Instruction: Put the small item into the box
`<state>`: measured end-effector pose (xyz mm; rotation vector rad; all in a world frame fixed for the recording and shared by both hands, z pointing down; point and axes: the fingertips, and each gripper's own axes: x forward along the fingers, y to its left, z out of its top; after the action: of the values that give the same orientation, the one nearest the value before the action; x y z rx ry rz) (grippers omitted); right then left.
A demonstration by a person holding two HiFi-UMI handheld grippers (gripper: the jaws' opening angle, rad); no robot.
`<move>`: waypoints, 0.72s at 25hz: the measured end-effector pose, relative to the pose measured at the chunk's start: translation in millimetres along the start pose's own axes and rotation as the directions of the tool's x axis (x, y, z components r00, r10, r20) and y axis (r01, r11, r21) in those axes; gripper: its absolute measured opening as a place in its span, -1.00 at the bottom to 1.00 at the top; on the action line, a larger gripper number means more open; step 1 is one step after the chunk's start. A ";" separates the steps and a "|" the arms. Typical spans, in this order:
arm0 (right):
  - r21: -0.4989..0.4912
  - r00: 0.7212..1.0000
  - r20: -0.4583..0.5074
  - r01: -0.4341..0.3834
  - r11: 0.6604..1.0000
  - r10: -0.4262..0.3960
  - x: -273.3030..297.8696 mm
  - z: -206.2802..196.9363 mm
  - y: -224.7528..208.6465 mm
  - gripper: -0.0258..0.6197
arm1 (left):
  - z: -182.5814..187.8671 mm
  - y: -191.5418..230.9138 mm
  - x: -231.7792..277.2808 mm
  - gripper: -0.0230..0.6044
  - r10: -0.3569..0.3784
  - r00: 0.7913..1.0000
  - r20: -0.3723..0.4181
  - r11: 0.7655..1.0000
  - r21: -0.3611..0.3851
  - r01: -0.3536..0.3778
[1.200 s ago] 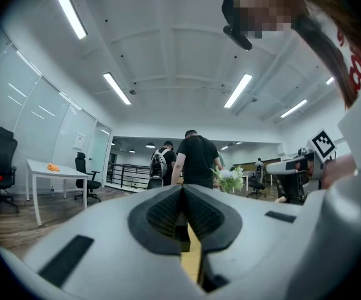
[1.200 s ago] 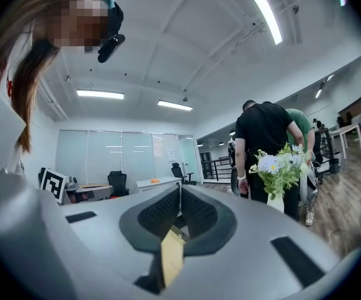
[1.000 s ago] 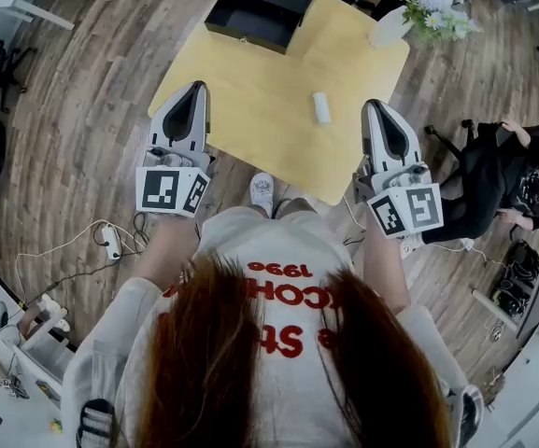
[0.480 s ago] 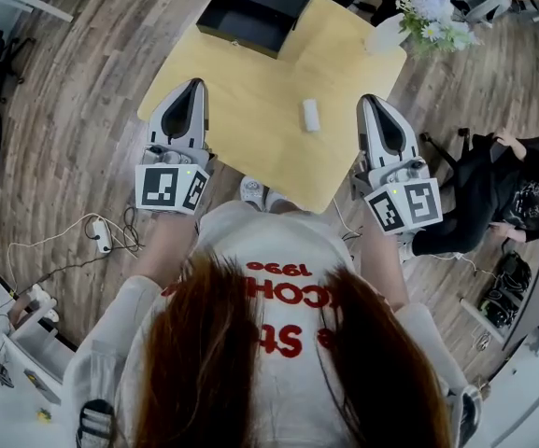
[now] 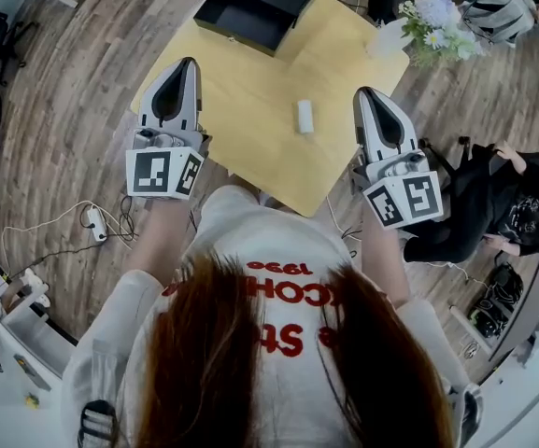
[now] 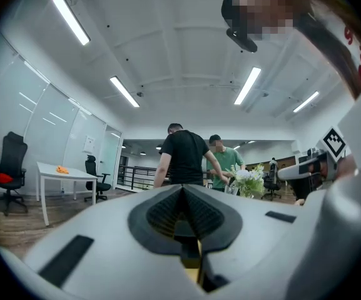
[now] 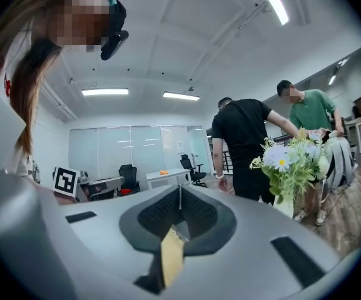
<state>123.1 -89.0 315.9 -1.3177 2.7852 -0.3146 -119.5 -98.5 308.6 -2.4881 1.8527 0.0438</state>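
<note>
1. Container. The box point(image 5: 250, 12) is black and lies open at the far edge of the desk point(image 5: 250, 110). Its interior reads as a uniform dark surface, and its contents cannot be made out. A vase of flowers point(image 5: 430, 17) stands to the right of the box at the desk's far right corner.

2. Task item. The small item point(image 5: 304, 117) is a short white piece with rounded ends. It lies flat on the desk, on the person's side of the box and slightly to the right of it, well apart from it. Nothing touches the small item.

3. Grippers. The left gripper point(image 5: 189, 63) is over the desk's left edge, on the person's side of the box. Its fingers point(image 6: 164, 214) are pressed together with nothing between them. The right gripper point(image 5: 363, 92) is at the desk's right edge, farther from the box than the small item is. Its fingers point(image 7: 196, 214) are likewise pressed together on nothing.

4. Edges and room. Bare desk top runs from the box to the small item and between the two grippers. Wood floor point(image 5: 73, 138) surrounds the desk. A seated person point(image 5: 507, 203) is on the floor side well to the right of the box, and two standing people point(image 7: 249, 145) are beyond the vase of flowers.
</note>
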 end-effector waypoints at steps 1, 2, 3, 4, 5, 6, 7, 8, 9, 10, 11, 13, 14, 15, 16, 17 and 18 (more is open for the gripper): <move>0.004 1.000 -0.004 0.005 1.000 -0.005 1.4 -1.0 -1.3 -0.89 | -2.0 -0.2 1.6 -0.90 -0.002 1.000 -0.005 1.000 -0.005 0.002; 0.007 1.000 -0.008 0.012 1.000 -0.012 2.6 -2.0 -2.4 -0.89 | -4.1 -1.2 3.1 -0.90 -0.009 1.000 -0.011 1.000 -0.009 0.009; 0.010 1.000 -0.013 0.020 1.000 -0.020 4.0 -3.1 -3.2 -0.89 | -6.0 -2.5 4.5 -0.90 -0.019 1.000 -0.018 1.000 -0.012 0.019; 0.012 0.999 -0.018 0.029 1.000 -0.028 5.3 -4.7 -3.8 -0.89 | -7.6 -3.9 5.8 -0.90 -0.030 0.999 -0.024 0.999 -0.016 0.030; 0.016 0.999 -0.024 0.038 0.999 -0.037 6.2 -7.4 -3.8 -0.89 | -9.0 -5.5 6.4 -0.90 -0.042 0.999 -0.027 0.999 -0.019 0.042; 0.020 0.998 -0.032 0.047 0.999 -0.046 5.9 -11.5 -3.0 -0.89 | -10.6 -7.6 5.6 -0.90 -0.053 0.998 -0.030 0.998 -0.020 0.053; 0.026 0.998 -0.043 0.056 0.998 -0.055 4.2 -17.3 -1.7 -0.89 | -12.8 -10.3 3.7 -0.90 -0.063 0.997 -0.034 0.998 -0.020 0.063; 0.034 0.996 -0.059 0.067 0.997 -0.065 2.3 -24.7 -0.5 -0.89 | -16.2 -12.7 1.9 -0.90 -0.073 0.996 -0.042 0.997 -0.021 0.072; 0.042 0.994 -0.078 0.078 0.996 -0.075 1.8 -33.4 -0.2 -0.89 | -20.7 -14.1 1.6 -0.90 -0.082 0.995 -0.051 0.996 -0.024 0.081; 0.050 0.991 -0.100 0.091 0.995 -0.086 3.3 -42.8 -1.3 -0.89 | -25.6 -14.1 3.3 -0.91 -0.091 0.994 -0.060 0.996 -0.030 0.089; 0.055 0.987 -0.125 0.105 0.993 -0.097 5.8 -53.0 -3.8 -0.89 | -30.1 -13.5 6.0 -0.91 -0.097 0.993 -0.068 0.995 -0.037 0.094; 0.061 0.975 -0.186 0.132 0.989 -0.119 8.3 -75.4 -9.2 -0.86 | -36.6 -14.0 9.6 -0.91 -0.106 0.991 -0.081 0.993 -0.051 0.103; 0.066 0.967 -0.220 0.144 0.987 -0.126 8.1 -88.2 -10.6 -0.81 | -39.4 -15.1 9.8 -0.90 -0.113 0.990 -0.087 0.993 -0.057 0.108; 0.074 0.957 -0.257 0.156 0.985 -0.132 7.9 -102.4 -11.3 -0.72 | -42.4 -16.1 9.6 -0.90 -0.121 0.988 -0.094 0.991 -0.063 0.115; 0.083 0.946 -0.294 0.168 0.982 -0.137 8.1 -117.5 -11.9 -0.68 | -45.8 -16.5 9.7 -0.91 -0.130 0.986 -0.103 0.990 -0.068 0.123; 0.090 0.932 -0.332 0.182 0.979 -0.142 8.9 -133.3 -12.8 -0.65 | -49.7 -16.3 10.3 -0.90 -0.138 0.984 -0.112 0.989 -0.073 0.131; 0.094 0.917 -0.370 0.195 0.976 -0.148 9.9 -149.4 -13.9 -0.63 | -53.7 -15.6 11.1 -0.90 -0.145 0.982 -0.123 0.988 -0.078 0.136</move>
<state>108.5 -80.7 465.3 -1.6222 2.8664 -0.8109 -101.4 -107.2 362.0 -2.7229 1.7409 -0.0588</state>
